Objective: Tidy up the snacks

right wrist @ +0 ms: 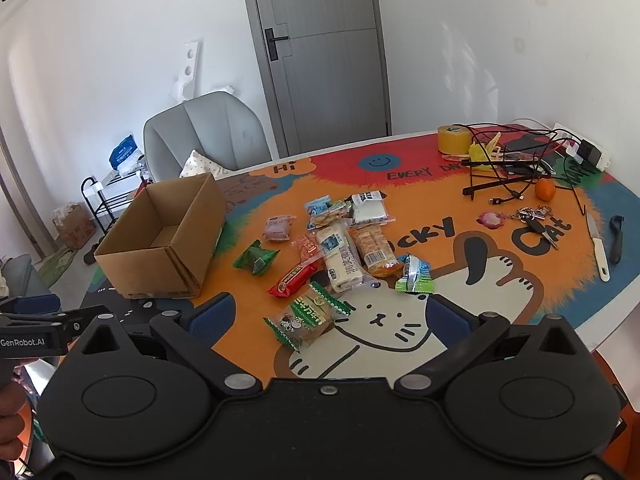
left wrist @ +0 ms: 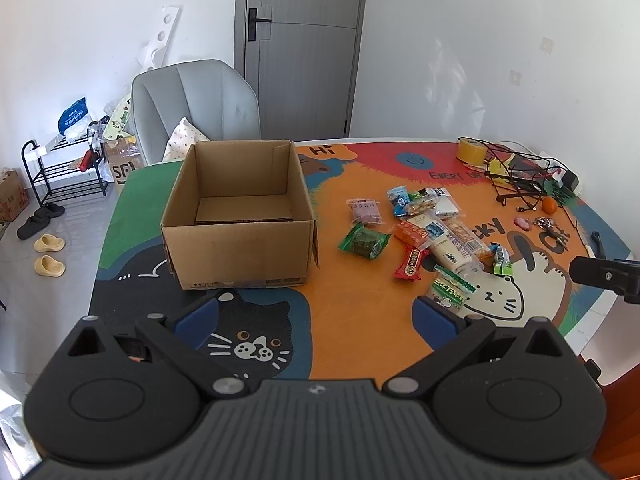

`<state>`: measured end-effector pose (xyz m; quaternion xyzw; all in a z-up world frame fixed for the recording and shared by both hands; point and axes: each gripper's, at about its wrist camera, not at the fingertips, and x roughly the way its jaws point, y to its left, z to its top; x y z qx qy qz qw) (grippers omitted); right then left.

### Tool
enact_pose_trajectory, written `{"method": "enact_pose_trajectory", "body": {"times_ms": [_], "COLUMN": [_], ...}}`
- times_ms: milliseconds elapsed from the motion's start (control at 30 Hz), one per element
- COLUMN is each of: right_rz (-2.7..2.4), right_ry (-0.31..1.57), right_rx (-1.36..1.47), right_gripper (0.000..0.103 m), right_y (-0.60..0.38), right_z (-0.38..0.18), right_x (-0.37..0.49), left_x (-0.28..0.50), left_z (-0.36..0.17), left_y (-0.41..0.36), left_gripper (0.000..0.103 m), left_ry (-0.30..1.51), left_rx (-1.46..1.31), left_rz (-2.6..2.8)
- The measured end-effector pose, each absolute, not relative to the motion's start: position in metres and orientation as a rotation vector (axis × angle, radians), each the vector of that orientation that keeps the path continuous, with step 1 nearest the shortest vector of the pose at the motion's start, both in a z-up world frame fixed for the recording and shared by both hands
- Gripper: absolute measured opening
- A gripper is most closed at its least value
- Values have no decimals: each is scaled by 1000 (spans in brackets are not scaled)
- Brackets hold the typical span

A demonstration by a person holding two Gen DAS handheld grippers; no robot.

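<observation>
An open, empty cardboard box (left wrist: 240, 220) stands on the colourful cat table mat (left wrist: 352, 312); it also shows in the right wrist view (right wrist: 160, 248). To its right lies a loose pile of several snack packets (left wrist: 432, 232), also in the right wrist view (right wrist: 336, 248): a green one (right wrist: 256, 258), a red one (right wrist: 294, 278), a purple one (right wrist: 278, 228), a long white one (right wrist: 340, 260). My left gripper (left wrist: 316, 320) is open and empty, above the table's near edge, in front of the box. My right gripper (right wrist: 328, 316) is open and empty, just before a green-white packet (right wrist: 308, 318).
At the far right are a tape roll (right wrist: 454, 140), tangled cables on a wire stand (right wrist: 516, 164), an orange (right wrist: 545, 190), keys (right wrist: 534, 216), a knife (right wrist: 598, 244) and a power strip (right wrist: 588, 152). A grey chair (left wrist: 196, 108) stands behind the table. A shoe rack (left wrist: 68, 168) is on the floor left.
</observation>
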<state>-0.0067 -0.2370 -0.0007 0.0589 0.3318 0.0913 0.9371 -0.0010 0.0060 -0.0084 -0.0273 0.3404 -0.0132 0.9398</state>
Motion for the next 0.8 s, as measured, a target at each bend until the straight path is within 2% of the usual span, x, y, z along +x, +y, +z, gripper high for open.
{"method": "enact_pose_trajectory", "body": {"times_ms": [800], "right_rz": [161], "right_ry": [673], "right_rx": [114], "right_gripper": [103], "right_y": [-242], "right_z": [-5], "right_x": [-3], "left_x": [3], "left_z": [-11], "left_y": [8], "left_gripper": [102], "left_ry": [688], "left_rx": [-70], "left_rz": [-29]}}
